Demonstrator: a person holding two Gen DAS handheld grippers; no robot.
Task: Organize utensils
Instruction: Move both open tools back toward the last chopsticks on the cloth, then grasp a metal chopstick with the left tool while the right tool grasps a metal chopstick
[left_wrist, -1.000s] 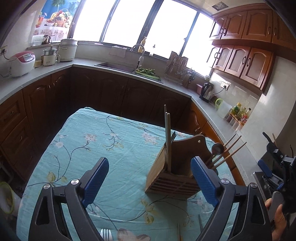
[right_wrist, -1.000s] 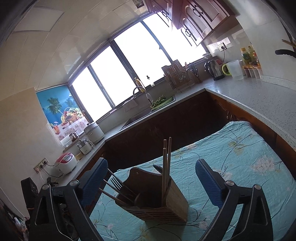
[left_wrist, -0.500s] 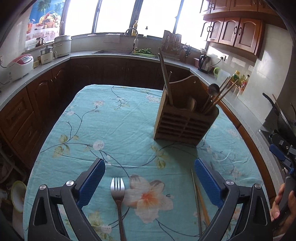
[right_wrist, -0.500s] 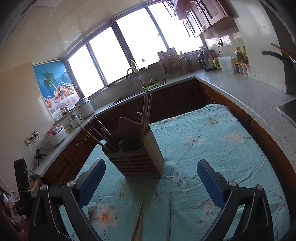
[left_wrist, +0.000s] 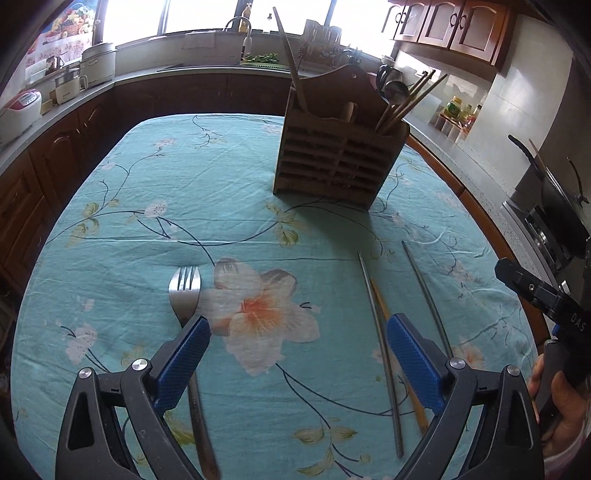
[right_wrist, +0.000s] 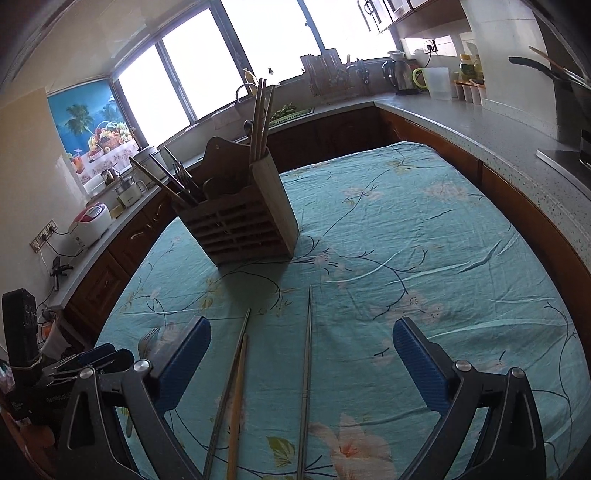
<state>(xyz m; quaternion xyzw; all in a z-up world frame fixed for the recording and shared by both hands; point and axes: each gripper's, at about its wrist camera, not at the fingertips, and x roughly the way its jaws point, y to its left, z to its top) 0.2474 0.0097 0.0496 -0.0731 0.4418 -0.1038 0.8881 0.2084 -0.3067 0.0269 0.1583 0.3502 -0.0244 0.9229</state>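
One wooden utensil holder (left_wrist: 338, 155) stood on the tabletop (left_wrist: 155, 192). Nearer than the holder lay one fork (left_wrist: 185, 295), two metal chopsticks (left_wrist: 376, 328) and one wooden chopstick (left_wrist: 380, 299). The left tool (left_wrist: 298, 354) and the right tool (right_wrist: 301, 360) gaped wide, holding nothing. "DAS" showed on the right tool.

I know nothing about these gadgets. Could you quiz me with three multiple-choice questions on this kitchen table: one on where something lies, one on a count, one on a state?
1. Where does the fork lie?
A. in the wooden holder
B. flat on the tablecloth
C. on the counter

2. How many loose sticks lie on the cloth?
A. one
B. three
C. six

3. How is the left gripper?
A. open, empty
B. shut on the fork
C. holding a spoon

Answers: 1 B, it lies beside the flower print. 2 B, two metal and one wooden. 3 A, a wide gap separates its blue pads.
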